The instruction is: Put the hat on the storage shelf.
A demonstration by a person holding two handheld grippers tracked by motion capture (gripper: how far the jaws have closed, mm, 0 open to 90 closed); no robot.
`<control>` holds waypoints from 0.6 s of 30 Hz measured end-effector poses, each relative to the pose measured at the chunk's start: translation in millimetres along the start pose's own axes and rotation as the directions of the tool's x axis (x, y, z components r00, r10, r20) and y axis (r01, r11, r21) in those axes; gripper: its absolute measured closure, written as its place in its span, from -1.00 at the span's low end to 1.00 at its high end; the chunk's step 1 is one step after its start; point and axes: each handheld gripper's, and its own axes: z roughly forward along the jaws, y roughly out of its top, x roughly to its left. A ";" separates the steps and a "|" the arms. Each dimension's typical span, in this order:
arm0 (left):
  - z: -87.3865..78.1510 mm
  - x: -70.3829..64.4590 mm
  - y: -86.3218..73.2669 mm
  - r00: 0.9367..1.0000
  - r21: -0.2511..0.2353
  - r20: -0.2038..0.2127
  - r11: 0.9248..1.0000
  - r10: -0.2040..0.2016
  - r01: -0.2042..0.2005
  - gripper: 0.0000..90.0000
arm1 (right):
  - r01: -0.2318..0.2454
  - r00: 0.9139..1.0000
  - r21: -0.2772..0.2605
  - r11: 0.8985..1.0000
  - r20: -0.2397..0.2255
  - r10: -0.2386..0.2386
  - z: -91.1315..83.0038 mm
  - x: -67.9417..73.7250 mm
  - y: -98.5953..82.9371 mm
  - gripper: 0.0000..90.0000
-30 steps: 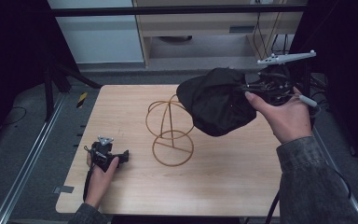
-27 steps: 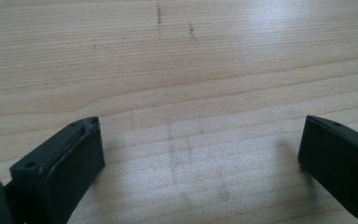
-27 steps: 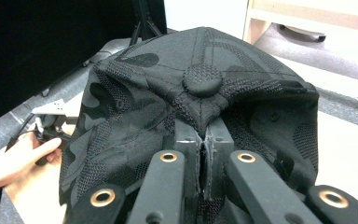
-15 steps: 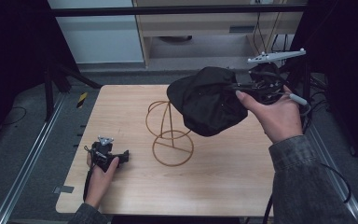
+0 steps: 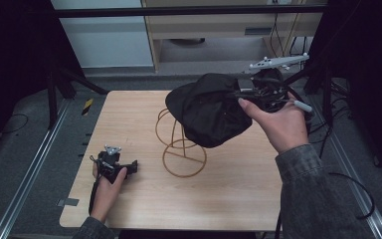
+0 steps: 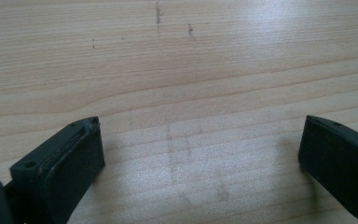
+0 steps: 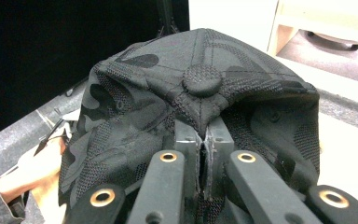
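The black cap point(image 5: 211, 109) has shifted left toward frame centre since a second ago, now hanging over the top of the wire stand point(image 5: 179, 144). The right tool point(image 7: 204, 140) pinches its crown fabric between closed jaws. At lower left, the left tool point(image 6: 200, 154) rests wide open on the desk point(image 5: 219, 199), holding nothing.

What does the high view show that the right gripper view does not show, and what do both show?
High view alone: the wire hat stand, the left claw low over the wooden table, and the right hand.

Right gripper view alone: the cap's top button and its camouflage pattern, with fabric pinched between the shut jaws.

Both: the black cap held up by the right claw.
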 end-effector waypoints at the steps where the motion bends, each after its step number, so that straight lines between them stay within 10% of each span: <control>1: 0.0 0.0 0.0 1.000 0.000 0.000 1.000 0.000 0.000 -1.00 | 0.002 1.000 0.000 1.000 -0.003 -0.002 1.0 0.7 -0.1 0.93; 18: -0.1 -0.2 0.0 1.000 0.001 0.002 1.000 0.003 -0.003 -1.00 | 0.002 0.999 0.003 1.000 -0.036 -0.002 17.1 8.6 2.4 0.93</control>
